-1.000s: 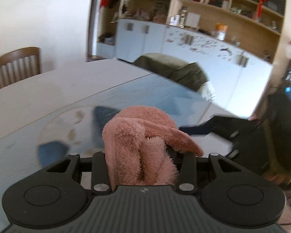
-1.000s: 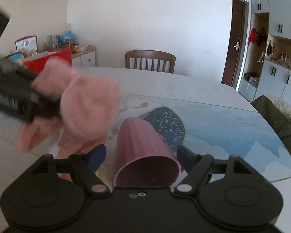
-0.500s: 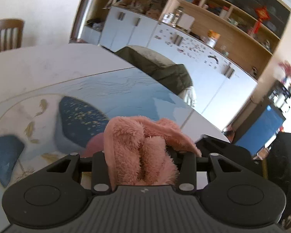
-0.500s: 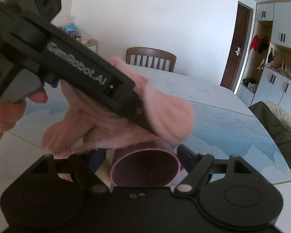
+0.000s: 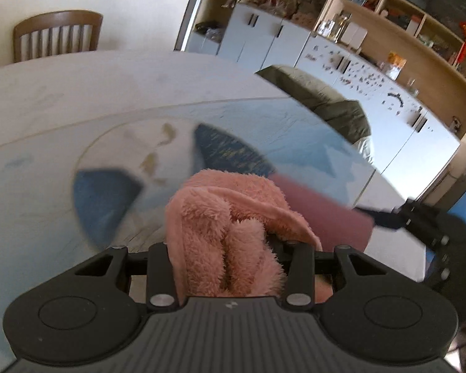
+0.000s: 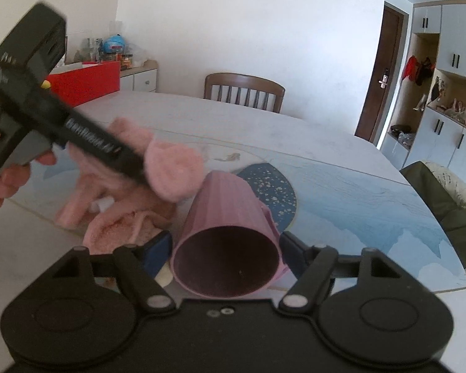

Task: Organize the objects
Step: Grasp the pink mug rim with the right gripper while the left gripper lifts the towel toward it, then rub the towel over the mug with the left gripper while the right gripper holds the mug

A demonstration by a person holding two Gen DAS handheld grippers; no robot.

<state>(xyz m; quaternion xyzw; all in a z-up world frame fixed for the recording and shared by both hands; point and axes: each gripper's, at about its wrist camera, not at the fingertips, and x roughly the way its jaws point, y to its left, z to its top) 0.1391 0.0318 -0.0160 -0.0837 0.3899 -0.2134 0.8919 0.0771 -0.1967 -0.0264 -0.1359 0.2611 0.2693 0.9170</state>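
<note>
The left gripper (image 5: pixel 230 248) clamps a fluffy pink cloth (image 5: pixel 233 223) between its fingers. A ribbed pink plastic cup (image 6: pixel 230 233) lies mouth-first between the right gripper's (image 6: pixel 226 248) fingers, whose jaws have just been closing; contact unclear.

Round table (image 6: pixel 295 130) under blue painted mat (image 6: pixel 357 205)

Fluffy pink cloth (image 5: pixel 230 236), a deep fleecy pile with a smooth hemmed edge, is bunched in the left gripper (image 5: pixel 230 258), whose matt black plastic body shows fine ribbing and small bright metal pins. The pink cup (image 6: pixel 230 233) looks like matt plastic, its outer wall ridged lengthwise, its inside smooth and darker. The table (image 6: pixel 341 186) gleams: a glossy, smooth printed top. Behind it, a varnished wooden chair (image 6: pixel 244 91).
</note>
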